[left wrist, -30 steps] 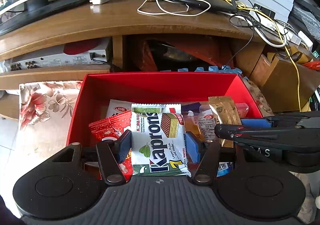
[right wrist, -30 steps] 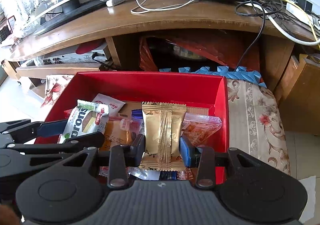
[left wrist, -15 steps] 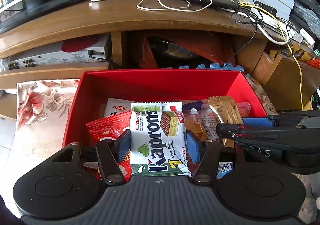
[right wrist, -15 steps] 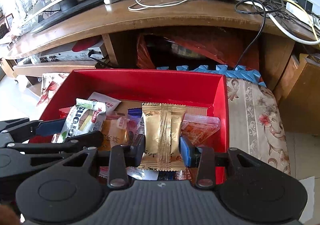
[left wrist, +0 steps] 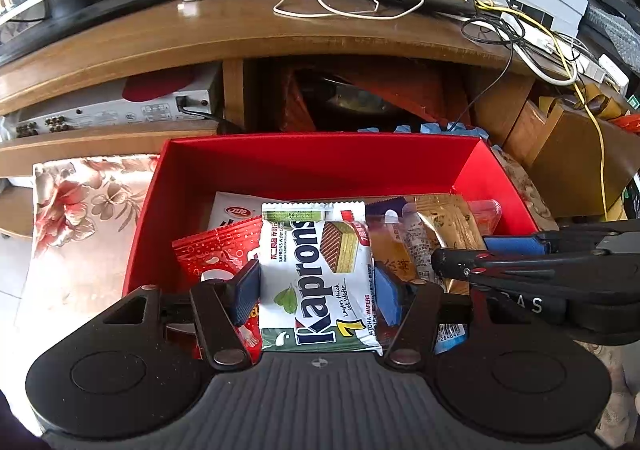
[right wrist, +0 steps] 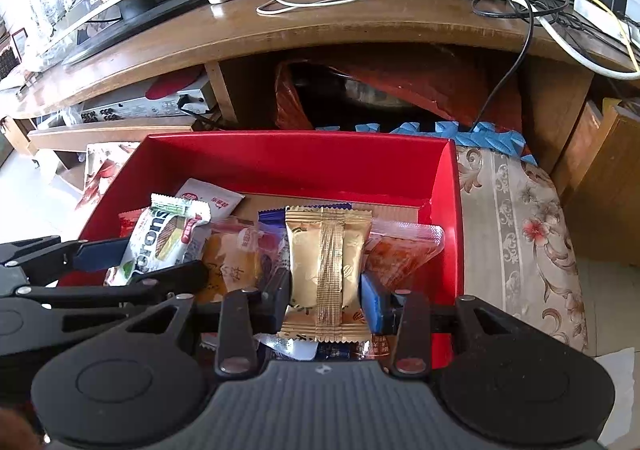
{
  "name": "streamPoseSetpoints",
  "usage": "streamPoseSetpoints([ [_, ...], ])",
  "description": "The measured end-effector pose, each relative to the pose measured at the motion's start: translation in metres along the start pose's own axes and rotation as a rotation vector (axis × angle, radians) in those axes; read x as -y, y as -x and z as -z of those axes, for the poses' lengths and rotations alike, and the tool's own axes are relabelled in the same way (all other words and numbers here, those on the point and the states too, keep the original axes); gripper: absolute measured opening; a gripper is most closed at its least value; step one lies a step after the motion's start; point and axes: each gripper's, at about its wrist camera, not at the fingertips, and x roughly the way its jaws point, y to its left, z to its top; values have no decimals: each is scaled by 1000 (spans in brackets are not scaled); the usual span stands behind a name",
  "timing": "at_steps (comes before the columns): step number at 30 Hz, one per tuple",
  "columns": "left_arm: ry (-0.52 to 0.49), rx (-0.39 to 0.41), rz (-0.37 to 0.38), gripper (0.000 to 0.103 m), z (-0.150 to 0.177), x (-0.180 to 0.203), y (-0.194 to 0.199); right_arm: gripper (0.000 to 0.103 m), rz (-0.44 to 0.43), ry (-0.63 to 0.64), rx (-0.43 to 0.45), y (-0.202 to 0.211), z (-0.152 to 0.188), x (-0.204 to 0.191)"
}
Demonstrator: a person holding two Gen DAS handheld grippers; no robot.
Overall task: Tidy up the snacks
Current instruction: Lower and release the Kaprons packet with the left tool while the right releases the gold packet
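left gripper is clamped on the wafer pack, held over the red box. right gripper, at its 3 o'clock, is clamped on the gold packet above the box's snacks.

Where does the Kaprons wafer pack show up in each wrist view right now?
Left wrist view: the wafer pack is bottom centre, clamped in the left gripper.
Right wrist view: same pack at middle left, beside the gold packet.
Shared landmark: the red box behind it.
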Motion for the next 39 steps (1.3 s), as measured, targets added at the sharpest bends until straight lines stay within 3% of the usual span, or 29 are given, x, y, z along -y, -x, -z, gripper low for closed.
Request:
streamPoseSetpoints([
  [16, 20, -5, -12, 74, -1, -1, 1, 37, 12, -2, 10, 8, 1, 0],
  [21, 21, 10, -29, 79, 0, -1, 9, 48, 38, 8, 28, 16, 2, 1],
  [39, 12, 69, -61, 85, 4, 3, 35, 56, 44, 1, 74, 42, 9, -2],
])
